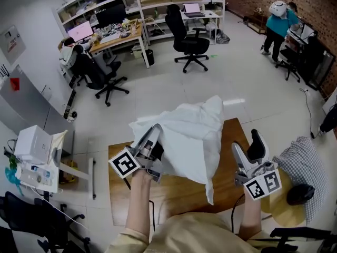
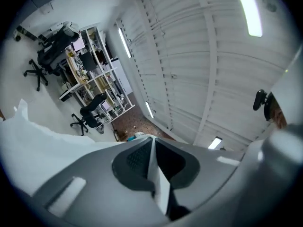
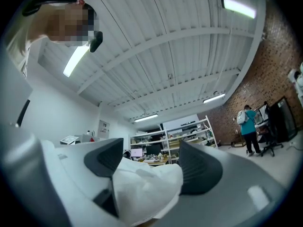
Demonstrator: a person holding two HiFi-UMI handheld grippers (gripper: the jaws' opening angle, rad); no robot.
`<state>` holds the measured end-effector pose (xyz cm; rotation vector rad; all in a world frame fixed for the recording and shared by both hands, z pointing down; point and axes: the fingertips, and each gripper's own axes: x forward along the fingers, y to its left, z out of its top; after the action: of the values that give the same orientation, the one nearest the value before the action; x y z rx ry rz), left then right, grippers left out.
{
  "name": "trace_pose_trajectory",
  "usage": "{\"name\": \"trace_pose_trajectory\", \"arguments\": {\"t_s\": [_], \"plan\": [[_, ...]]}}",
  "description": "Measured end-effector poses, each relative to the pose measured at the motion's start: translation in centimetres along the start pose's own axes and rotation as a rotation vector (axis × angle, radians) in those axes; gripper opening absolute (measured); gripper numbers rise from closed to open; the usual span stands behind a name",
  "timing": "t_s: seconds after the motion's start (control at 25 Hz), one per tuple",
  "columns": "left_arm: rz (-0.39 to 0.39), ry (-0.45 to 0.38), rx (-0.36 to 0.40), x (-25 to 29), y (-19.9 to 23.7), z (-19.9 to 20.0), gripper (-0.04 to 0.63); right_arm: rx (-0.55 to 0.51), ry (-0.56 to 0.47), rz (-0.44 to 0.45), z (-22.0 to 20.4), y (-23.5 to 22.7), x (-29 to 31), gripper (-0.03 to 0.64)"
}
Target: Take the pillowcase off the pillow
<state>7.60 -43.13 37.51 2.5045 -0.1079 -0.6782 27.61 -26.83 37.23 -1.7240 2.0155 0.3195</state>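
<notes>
A white pillowcase [image 1: 189, 136] with its pillow hangs as one crumpled bundle above the wooden table [image 1: 174, 194]; I cannot tell case from pillow. My left gripper [image 1: 156, 132] is shut on a thin fold at the bundle's left edge. In the left gripper view that fold [image 2: 158, 183] is pinched between the closed jaws [image 2: 152, 143]. My right gripper [image 1: 246, 141] stands open to the right of the bundle, jaws pointing up, apart from the cloth in the head view. In the right gripper view the white cloth [image 3: 142, 188] shows low in the gap [image 3: 149, 162], with no pad pressing on it.
A checkered cushion [image 1: 305, 167] lies on a round stool at the right. Office chairs [image 1: 189, 41] [image 1: 100, 75] and desks stand on the floor beyond the table. A person in a teal top [image 1: 276, 25] stands at the far right. A white box [image 1: 34, 144] sits at the left.
</notes>
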Motion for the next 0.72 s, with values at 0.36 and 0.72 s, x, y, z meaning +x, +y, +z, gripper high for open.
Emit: {"name": "trace_pose_trajectory", "arguments": {"t_s": [0.36, 0.72], "plan": [[0.025, -0.144, 0.06, -1.4, -1.2, 3.6, 0.009, -0.065, -0.094, 0.079, 6.0, 0.7, 0.5, 0.357], [0.052, -0.149, 0.076, -4.1, -0.1, 2.1, 0.009, 0.088, 0.258, 0.199, -3.1, 4.1, 3.3, 0.39]]}}
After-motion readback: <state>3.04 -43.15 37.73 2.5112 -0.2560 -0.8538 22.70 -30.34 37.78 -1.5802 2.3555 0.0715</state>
